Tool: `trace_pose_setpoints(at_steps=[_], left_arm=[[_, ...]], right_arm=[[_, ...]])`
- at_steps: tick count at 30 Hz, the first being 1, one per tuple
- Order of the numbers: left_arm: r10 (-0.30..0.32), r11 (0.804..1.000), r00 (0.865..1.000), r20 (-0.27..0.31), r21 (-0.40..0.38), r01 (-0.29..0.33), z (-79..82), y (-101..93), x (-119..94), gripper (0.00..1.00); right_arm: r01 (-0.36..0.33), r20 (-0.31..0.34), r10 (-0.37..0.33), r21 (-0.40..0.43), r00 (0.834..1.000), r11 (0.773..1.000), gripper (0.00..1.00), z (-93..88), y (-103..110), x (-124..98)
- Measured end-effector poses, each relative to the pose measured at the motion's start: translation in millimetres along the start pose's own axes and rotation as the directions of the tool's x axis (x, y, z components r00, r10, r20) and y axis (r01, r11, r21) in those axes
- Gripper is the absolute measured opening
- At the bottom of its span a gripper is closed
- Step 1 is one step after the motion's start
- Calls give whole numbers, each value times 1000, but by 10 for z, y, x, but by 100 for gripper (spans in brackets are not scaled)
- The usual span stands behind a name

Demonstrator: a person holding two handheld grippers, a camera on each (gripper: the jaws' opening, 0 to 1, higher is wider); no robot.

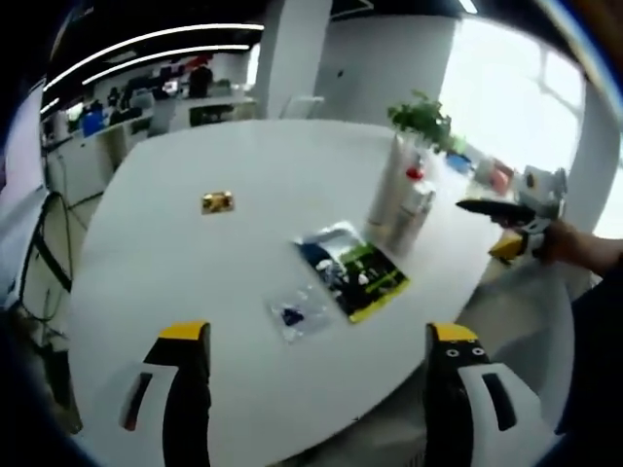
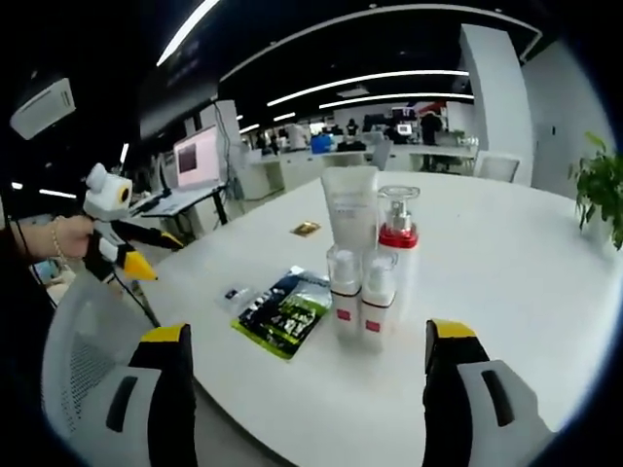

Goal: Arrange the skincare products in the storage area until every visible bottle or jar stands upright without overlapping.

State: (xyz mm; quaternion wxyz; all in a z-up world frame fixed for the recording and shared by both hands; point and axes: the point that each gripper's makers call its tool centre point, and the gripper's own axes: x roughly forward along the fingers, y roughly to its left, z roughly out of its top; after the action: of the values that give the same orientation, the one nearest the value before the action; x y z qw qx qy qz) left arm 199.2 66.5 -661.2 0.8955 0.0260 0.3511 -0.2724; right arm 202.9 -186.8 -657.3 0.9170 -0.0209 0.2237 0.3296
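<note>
Both grippers (image 1: 316, 365) (image 2: 310, 365) gape empty before four upright bottles (image 2: 362, 258) and two flat packets (image 2: 284, 309).

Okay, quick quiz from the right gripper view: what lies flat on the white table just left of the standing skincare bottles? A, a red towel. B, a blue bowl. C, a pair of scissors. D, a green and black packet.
D: a green and black packet lies flat on the white table, just left of the upright skincare bottles.

Open-plan office. Long ceiling light strips (image 2: 370, 78), rows of desks (image 2: 428, 154) at twelve o'clock, a monitor (image 2: 198, 156) at ten. White meeting table (image 2: 506, 253), mesh chair (image 2: 92, 341).
</note>
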Motion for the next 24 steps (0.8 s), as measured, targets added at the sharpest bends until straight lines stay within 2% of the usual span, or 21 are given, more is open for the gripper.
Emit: trace_pose_setpoints(at_steps=[6,9,19,23,24], left_arm=[[-4,999,1000,-20,39,5,116,139,136,85],[-11,996,999,-43,83,14,165,248,205,86],[-19,982,996,-89,187,35,411,522,430,86],[-22,973,994,-109,226,47,527,702,588,86],[-22,971,993,-113,235,48,540,674,617,86]], right_arm=[[9,3,-9,13,1000,1000,98,-2,-31,-15],[13,0,-13,19,1000,1000,98,-11,-39,-11],[31,-21,-30,18,999,999,97,-42,-75,5],[43,-32,-43,19,999,999,96,-55,-92,12],[47,-33,-46,22,998,999,96,-59,-98,12]])
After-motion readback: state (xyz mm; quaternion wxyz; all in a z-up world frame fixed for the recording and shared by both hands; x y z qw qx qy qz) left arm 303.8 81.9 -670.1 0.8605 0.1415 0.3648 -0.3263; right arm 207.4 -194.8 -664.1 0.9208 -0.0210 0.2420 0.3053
